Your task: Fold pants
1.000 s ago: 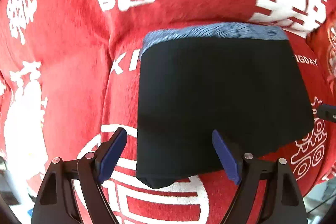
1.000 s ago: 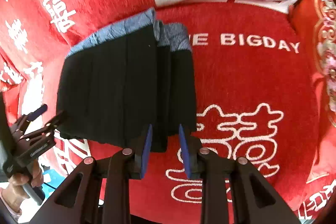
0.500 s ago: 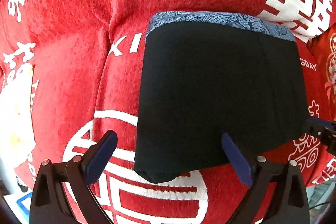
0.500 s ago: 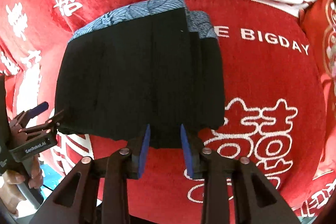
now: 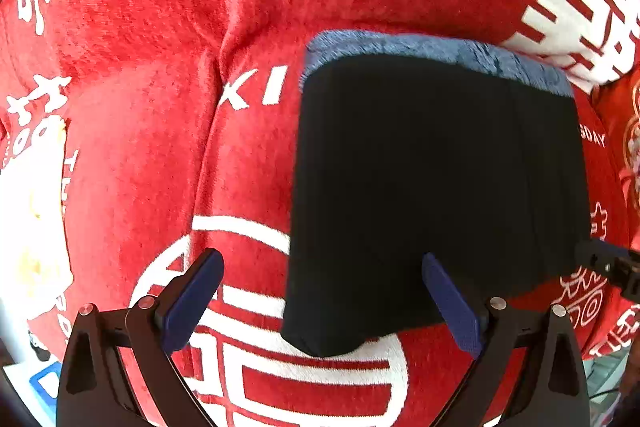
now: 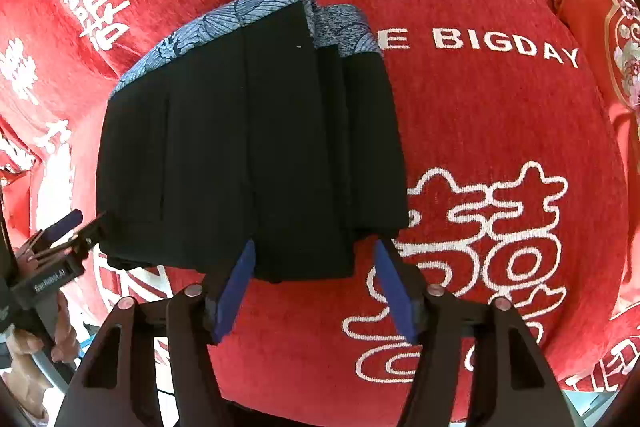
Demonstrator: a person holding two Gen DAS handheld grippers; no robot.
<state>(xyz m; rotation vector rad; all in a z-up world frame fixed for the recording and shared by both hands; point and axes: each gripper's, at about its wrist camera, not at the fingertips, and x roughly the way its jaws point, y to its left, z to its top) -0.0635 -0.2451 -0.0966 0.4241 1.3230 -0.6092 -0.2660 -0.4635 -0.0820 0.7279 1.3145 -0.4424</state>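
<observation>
The black pants [image 5: 432, 167] lie folded into a compact rectangle on the red cover [image 5: 140, 147], their blue patterned waistband [image 5: 440, 47] on the far side. My left gripper [image 5: 320, 263] is open wide above the near left corner of the pants, its pads clear of the cloth. In the right wrist view the pants [image 6: 248, 147] show stacked layers along their right side. My right gripper [image 6: 314, 247] hangs over their near hem and its jaws are opening; the hem lies between the pads without being pressed. Each gripper shows at the edge of the other's view.
The red cover [image 6: 500, 127] bears white characters and the words "BIGDAY". A red embroidered cushion [image 6: 624, 47] sits at the far right. A person's hand [image 6: 24, 347] holds the left gripper's handle. A blue and white object [image 5: 44, 383] lies beyond the cover's near left edge.
The right jaws have spread apart and let go of the pants' near hem. The left jaws have widened a little. Both views have drawn slightly closer to the pants.
</observation>
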